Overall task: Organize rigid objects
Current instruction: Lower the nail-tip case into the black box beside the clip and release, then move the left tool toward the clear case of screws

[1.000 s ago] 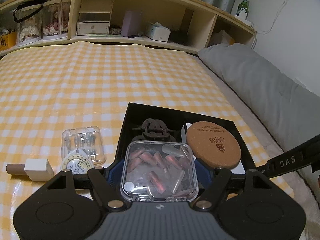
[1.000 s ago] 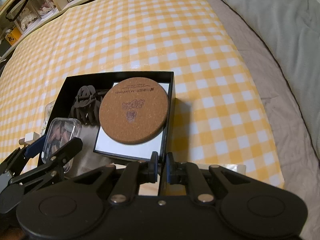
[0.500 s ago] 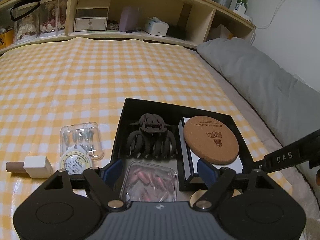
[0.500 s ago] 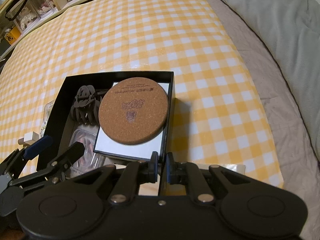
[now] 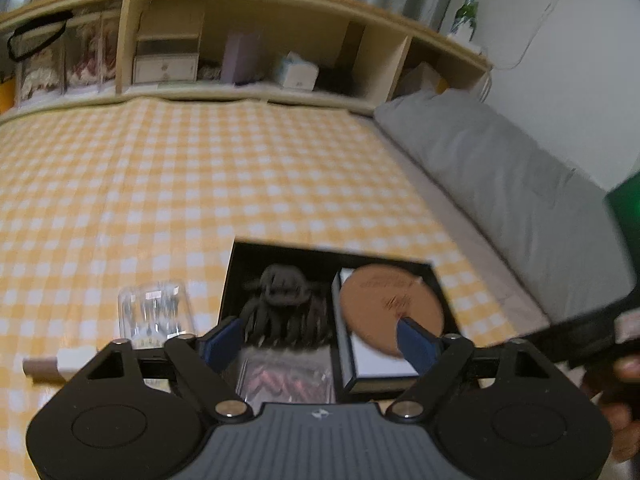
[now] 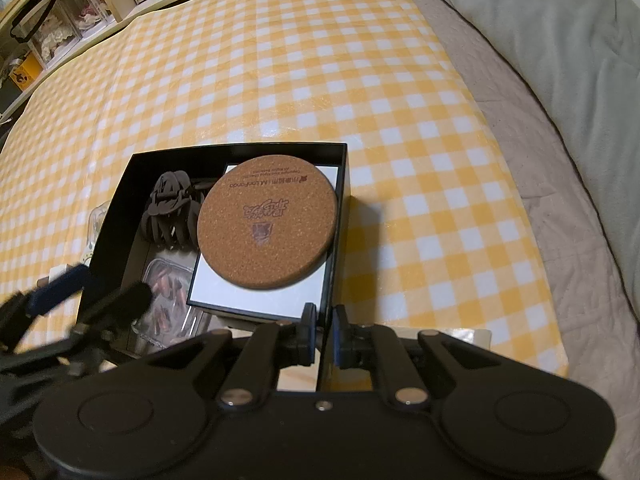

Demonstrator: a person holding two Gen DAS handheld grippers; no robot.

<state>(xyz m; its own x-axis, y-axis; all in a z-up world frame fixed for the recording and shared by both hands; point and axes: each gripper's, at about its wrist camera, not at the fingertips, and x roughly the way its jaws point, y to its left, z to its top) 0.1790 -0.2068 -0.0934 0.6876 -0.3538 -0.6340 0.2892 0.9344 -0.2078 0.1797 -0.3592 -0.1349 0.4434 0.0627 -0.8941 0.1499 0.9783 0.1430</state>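
A black box [image 6: 240, 148] on the yellow checked cloth holds a dark hair claw [image 6: 170, 212], a cork coaster [image 6: 266, 226] lying on a white box [image 5: 376, 364], and a clear case of nail tips [image 5: 286, 376]. My left gripper [image 5: 320, 340] hovers over the box's near left part with its jaws opening. The nail case lies free below them and nothing is between the pads. My right gripper [image 6: 324, 332] is shut on the box's near wall by its right corner. The left gripper [image 6: 92, 296] shows blurred at the box's left side.
Left of the box lie another clear case [image 5: 154, 312] and a brown tube with a white cap [image 5: 60, 362]. A grey pillow [image 5: 500, 184] runs along the right. A wooden shelf [image 5: 240, 60] with boxes stands behind the bed. A hand [image 5: 624, 400] shows at the right edge.
The left gripper let the clear nail case down into the box, opened wide and rose off it. The right gripper kept still on the box wall.
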